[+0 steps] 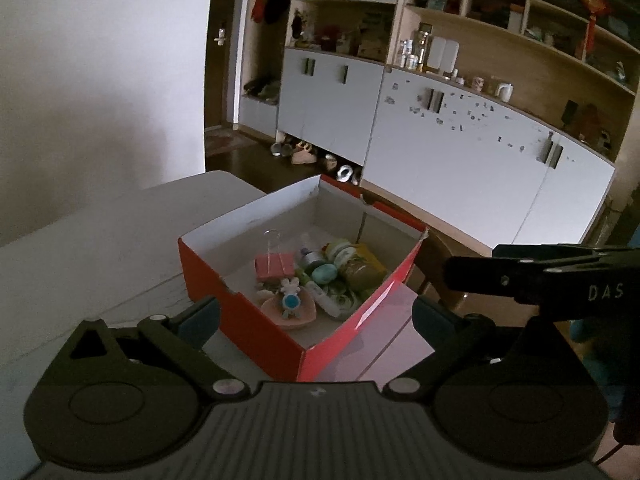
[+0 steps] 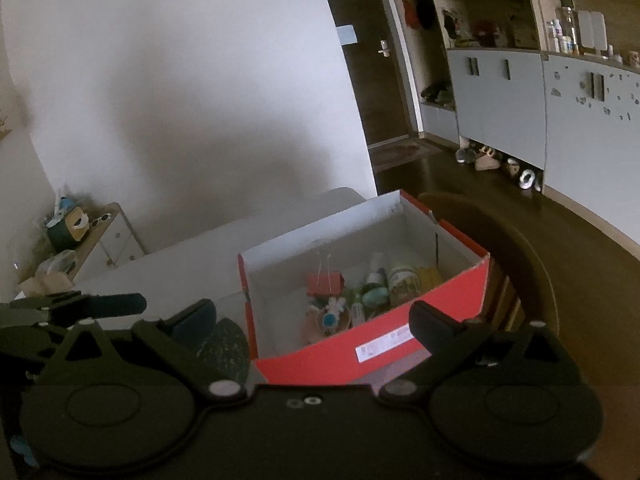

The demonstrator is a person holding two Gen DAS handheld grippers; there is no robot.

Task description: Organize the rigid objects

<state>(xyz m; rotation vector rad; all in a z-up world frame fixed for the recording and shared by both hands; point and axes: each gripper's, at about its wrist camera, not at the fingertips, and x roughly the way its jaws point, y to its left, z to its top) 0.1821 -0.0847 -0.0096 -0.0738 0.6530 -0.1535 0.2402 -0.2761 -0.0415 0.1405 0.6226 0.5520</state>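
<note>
A red cardboard box (image 1: 256,332) with white inner walls stands on the white table (image 1: 100,248). It holds several small objects: a pink binder clip (image 1: 275,266), a teal oval (image 1: 324,273), small bottles and jars (image 1: 352,264) and a pink dish with a blue-and-white toy (image 1: 290,304). My left gripper (image 1: 316,316) is open and empty, just above the box's near corner. My right gripper (image 2: 312,320) is open and empty, near the box's (image 2: 360,356) front wall. The same objects show in the right wrist view (image 2: 352,300).
A dark speckled object (image 2: 226,344) lies on the table left of the box. A brown chair (image 2: 520,248) stands behind the box. White cabinets (image 1: 460,152) and shelves line the far wall. A small side cabinet (image 2: 104,236) stands at the left.
</note>
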